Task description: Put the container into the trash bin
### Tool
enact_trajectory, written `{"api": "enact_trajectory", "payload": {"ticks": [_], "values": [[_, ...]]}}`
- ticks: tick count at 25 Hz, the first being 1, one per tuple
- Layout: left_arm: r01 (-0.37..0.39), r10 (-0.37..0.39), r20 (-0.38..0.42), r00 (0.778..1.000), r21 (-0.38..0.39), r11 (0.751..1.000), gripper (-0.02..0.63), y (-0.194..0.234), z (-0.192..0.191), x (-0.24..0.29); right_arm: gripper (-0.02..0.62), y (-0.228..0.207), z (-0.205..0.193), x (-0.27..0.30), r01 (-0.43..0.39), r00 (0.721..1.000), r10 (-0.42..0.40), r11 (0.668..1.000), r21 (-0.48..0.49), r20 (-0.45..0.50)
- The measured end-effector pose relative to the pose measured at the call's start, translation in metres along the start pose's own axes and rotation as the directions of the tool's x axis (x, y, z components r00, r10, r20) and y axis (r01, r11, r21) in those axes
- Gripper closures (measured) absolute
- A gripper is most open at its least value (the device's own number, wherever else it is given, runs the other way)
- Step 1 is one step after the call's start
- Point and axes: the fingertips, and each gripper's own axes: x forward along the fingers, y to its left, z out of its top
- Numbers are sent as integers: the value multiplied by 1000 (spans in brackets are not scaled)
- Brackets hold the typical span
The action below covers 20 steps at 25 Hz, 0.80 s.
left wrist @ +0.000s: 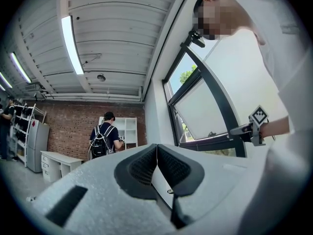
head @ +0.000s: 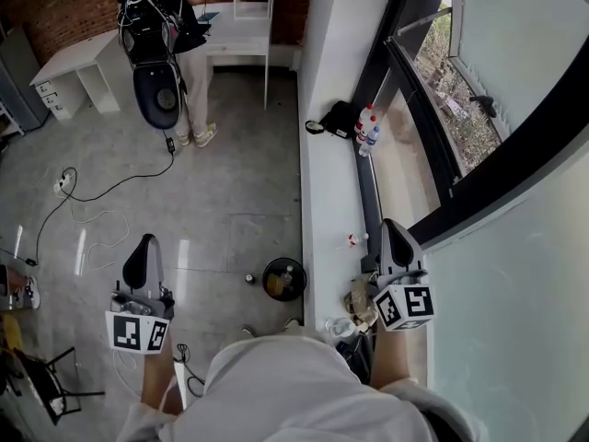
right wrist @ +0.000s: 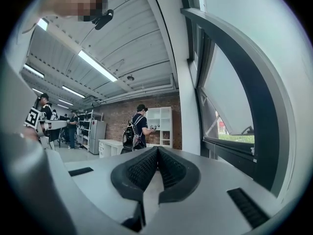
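Held left gripper (head: 143,243) out over the floor, well left of the bin (head: 284,279), clamped tight on nothing. Held right gripper (head: 390,225) above the ledge (head: 327,191), along its window edge, likewise pressed together and empty. Confirmed both in the gripper views: ribbed pads met flush, with no gap and nothing pinched.

Found the container (head: 338,328), clear, at the ledge's near end, apart from both grippers and just beside a crumpled brown wad (head: 359,297). Saw that wad just left of the right gripper's marker cube.

Spotted the bin down on the floor, hard against the ledge's room-side edge and near its near end, open-topped, with yellowish scraps inside. Noted a small dark object (head: 248,278) on the floor just left of it.

Made out a small red-and-white item (head: 353,239) mid-ledge by the window edge, too small to name. Saw two bottles (head: 368,129) farther along that same edge, with a black bag (head: 339,116) just beside them.

Saw a person (head: 175,26) with a backpack at the floor's far end, facing a white desk (head: 241,35). Traced a cable (head: 101,191) trailing across the floor toward its left edge.
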Motion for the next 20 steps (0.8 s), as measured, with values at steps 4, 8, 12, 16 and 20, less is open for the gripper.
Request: {"api": "enact_trajectory", "payload": {"ticks": [4, 8, 12, 16, 20], "values": [[3, -3, 2, 1000, -9, 1000, 589, 3, 1, -6, 594, 12, -2, 0, -9, 1000, 9, 1000, -9, -10], [-1, 1, -5, 1000, -12, 1000, 589, 6, 1, -14, 594, 27, -4, 2, -30, 999, 30, 999, -22, -18], [-6, 6, -6, 1000, -18, 1000, 589, 11, 1, -21, 594, 44, -4, 5, -68, 997, 67, 997, -32, -27], [1, -1, -2, 1000, -24, 1000, 589, 9, -1, -23, 594, 54, -7, 5, -94, 995, 92, 995, -45, -35], [-7, 7, -1, 1000, -38, 999, 589, 7, -7, -21, 594, 48, -9, 4, -82, 996, 81, 996, -41, -25]]}}
